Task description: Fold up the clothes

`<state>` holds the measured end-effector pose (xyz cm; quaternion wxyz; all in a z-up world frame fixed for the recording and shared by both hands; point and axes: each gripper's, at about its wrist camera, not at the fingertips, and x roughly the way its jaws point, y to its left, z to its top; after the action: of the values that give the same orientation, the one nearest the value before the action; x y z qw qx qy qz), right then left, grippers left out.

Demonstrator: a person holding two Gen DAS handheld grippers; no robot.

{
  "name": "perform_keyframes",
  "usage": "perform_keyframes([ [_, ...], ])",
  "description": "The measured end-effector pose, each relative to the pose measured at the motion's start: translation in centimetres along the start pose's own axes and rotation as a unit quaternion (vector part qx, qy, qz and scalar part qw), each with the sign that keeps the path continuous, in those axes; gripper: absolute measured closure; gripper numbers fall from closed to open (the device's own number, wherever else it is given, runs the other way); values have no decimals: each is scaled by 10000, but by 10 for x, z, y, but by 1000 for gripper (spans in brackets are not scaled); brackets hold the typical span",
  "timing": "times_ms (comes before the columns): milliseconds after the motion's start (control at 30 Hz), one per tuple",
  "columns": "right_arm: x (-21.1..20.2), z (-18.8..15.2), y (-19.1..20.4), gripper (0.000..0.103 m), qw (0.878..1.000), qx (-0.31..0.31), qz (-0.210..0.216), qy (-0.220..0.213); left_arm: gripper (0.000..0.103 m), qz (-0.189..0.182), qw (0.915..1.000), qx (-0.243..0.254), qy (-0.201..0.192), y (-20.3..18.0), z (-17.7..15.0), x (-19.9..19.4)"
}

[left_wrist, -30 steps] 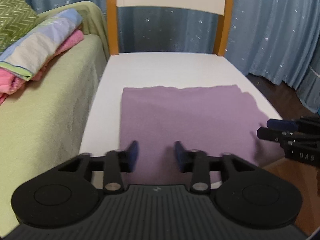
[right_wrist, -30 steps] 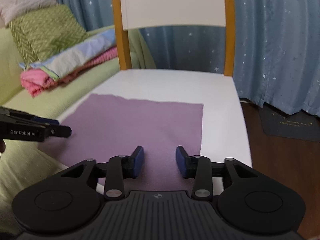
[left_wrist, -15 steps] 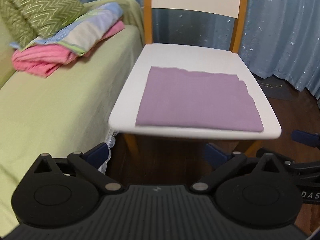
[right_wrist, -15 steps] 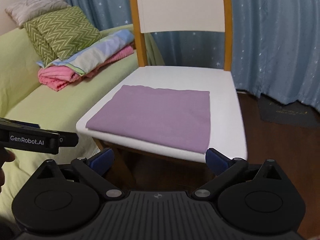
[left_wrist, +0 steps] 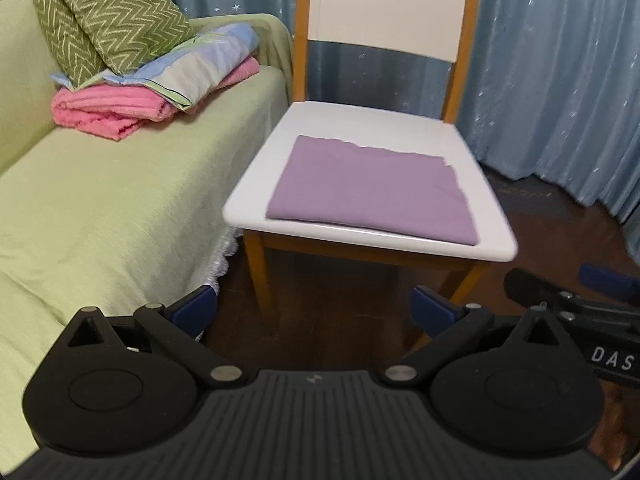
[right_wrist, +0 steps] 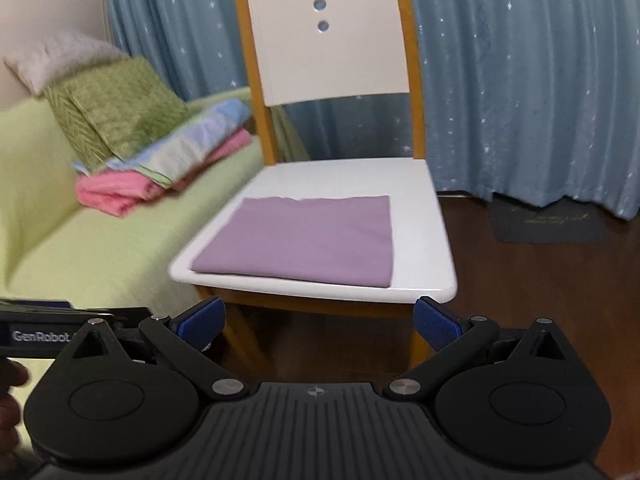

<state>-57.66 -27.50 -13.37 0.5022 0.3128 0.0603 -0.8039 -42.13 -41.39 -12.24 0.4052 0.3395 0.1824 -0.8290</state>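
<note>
Left wrist view shows one purple cloth (left_wrist: 372,190), folded into a flat rectangle, lying on the white seat of one chair (left_wrist: 424,128). Its near edge runs close along the seat's near rim; bare seat shows on the far side and on the right. In the right wrist view the same cloth (right_wrist: 304,236) sits toward the left half of the seat, its far edge slightly ragged.

Left of the chair stands one green sofa (left_wrist: 100,200). On it, at the far end, lies one stack: a pink towel (left_wrist: 108,106) at the bottom, a pale blue sheet (left_wrist: 200,64) over it, and two green zigzag cushions (left_wrist: 116,16) leaning on top. Blue curtains (left_wrist: 552,80) with small stars hang behind. One dark mat (right_wrist: 548,220) lies on the wood floor to the right.

Both tools are near the viewer, short of the chair and clear of the cloth. Left gripper (left_wrist: 314,310) points down toward the floor under the seat, jaws spread wide with nothing between them. Right gripper (right_wrist: 318,322) is also spread wide and empty, tilted less steeply. Each appears at the edge of the other's view, side by side.
</note>
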Motion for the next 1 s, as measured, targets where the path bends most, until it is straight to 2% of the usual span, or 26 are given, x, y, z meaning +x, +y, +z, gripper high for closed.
perform_keyframes([
  [133,-13,-2,1,0,9996,-248,-140,-36,1,-28,10000,-25,25,-5,-5,-10],
  [333,-25,-8,-3,0,9992,-271,-302,-39,1,-71,9998,-85,174,-11,-13,-17],
  [433,-28,-13,-5,0,9985,-346,-432,-33,1,72,9998,-7,161,-15,-18,-17],
  [700,-20,-16,-9,0,9985,-318,-426,140,1,320,9993,-30,204,-14,-24,-9],
  [1000,-1,-16,-10,0,9981,-318,-443,295,1,400,9988,76,277,-13,-23,7],
])
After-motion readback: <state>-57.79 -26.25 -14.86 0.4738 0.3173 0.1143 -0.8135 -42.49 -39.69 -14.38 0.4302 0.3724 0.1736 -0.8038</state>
